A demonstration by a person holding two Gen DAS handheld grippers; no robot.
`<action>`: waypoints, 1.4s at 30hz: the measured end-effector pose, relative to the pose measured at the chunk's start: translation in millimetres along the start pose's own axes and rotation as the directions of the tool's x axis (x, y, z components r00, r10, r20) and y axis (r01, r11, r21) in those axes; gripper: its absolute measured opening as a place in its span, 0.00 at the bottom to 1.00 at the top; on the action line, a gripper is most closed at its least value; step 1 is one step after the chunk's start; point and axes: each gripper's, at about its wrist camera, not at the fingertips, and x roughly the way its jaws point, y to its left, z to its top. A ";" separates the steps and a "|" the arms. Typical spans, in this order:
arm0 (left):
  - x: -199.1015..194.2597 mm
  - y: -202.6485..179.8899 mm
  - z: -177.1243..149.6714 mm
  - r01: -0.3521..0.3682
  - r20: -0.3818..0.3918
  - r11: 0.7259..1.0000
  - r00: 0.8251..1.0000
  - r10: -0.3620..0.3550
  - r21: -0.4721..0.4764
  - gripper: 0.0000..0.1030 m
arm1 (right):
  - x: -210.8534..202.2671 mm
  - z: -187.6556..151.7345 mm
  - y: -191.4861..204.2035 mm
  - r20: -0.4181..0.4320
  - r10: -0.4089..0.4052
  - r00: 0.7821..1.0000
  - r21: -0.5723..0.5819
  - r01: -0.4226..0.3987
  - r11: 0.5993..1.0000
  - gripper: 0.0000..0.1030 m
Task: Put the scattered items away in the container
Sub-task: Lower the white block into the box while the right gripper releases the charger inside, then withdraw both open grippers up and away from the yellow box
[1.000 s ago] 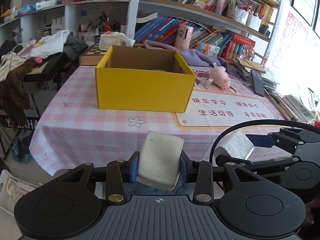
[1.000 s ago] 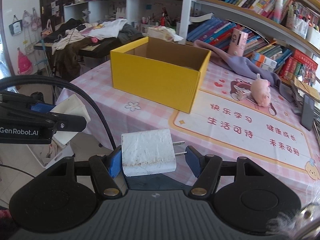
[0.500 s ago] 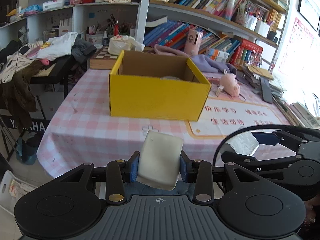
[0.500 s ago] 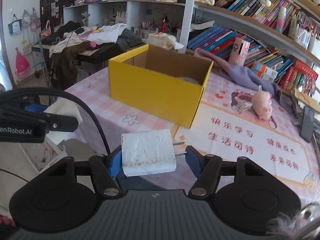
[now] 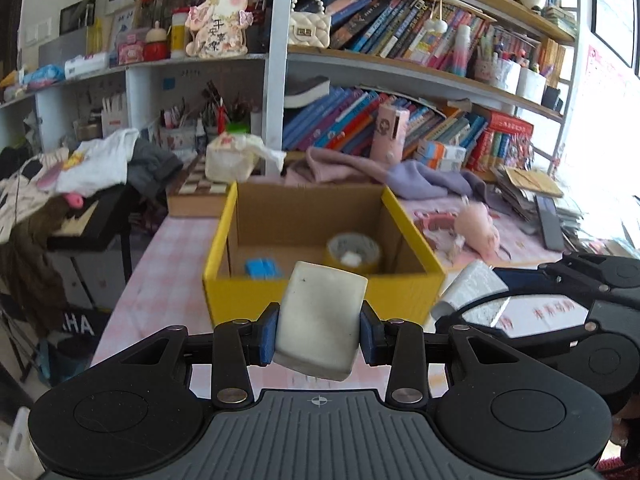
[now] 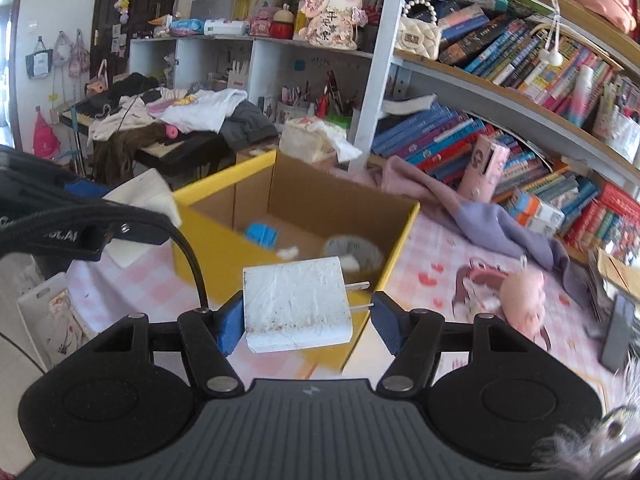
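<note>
My left gripper (image 5: 319,334) is shut on a white soap-like block (image 5: 320,320), held in front of and above the near wall of the yellow cardboard box (image 5: 320,296). My right gripper (image 6: 306,320) is shut on a white plug charger (image 6: 296,306) with its prongs pointing right, just before the box's near corner (image 6: 396,240). Inside the box lie a tape roll (image 5: 353,250) and a blue item (image 5: 262,268); they also show in the right wrist view, the tape roll (image 6: 354,254) and the blue item (image 6: 262,236).
A pink plush toy (image 6: 520,296) and a pink clip (image 6: 478,280) lie on the pink checked tablecloth (image 5: 160,280) right of the box. A purple cloth (image 6: 480,216), books and a black phone (image 5: 550,222) sit behind. A clothes-covered keyboard (image 6: 168,140) stands left.
Both grippers have risen and moved closer to the box; its inside now shows. Both still hold their items.
</note>
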 end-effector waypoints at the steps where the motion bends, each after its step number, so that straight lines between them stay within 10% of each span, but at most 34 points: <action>1: 7.4 0.2 6.6 -0.003 0.001 1.000 1.000 0.003 0.009 0.37 | 6.1 5.7 -4.7 0.007 0.002 1.000 -0.009 -0.002 1.000 0.62; 15: 130.1 11.7 60.5 0.001 -0.198 0.992 0.980 0.024 0.130 0.37 | 120.9 59.5 -48.7 -0.070 0.104 0.992 -0.210 -0.117 0.971 0.62; 31: 265.6 17.8 87.2 0.072 -0.505 0.955 0.859 0.087 0.288 0.38 | 259.7 93.9 -57.0 -0.367 0.163 0.916 -0.435 -0.324 0.840 0.62; 37: 254.6 14.3 98.2 0.036 -0.400 0.940 0.910 0.110 0.339 0.72 | 258.3 94.0 -61.6 -0.337 0.173 0.926 -0.420 -0.312 0.852 0.65; 42: 218.0 15.8 115.1 0.023 -0.282 0.952 0.957 0.067 0.306 0.76 | 235.1 105.4 -71.5 -0.250 0.199 0.947 -0.356 -0.281 0.891 0.64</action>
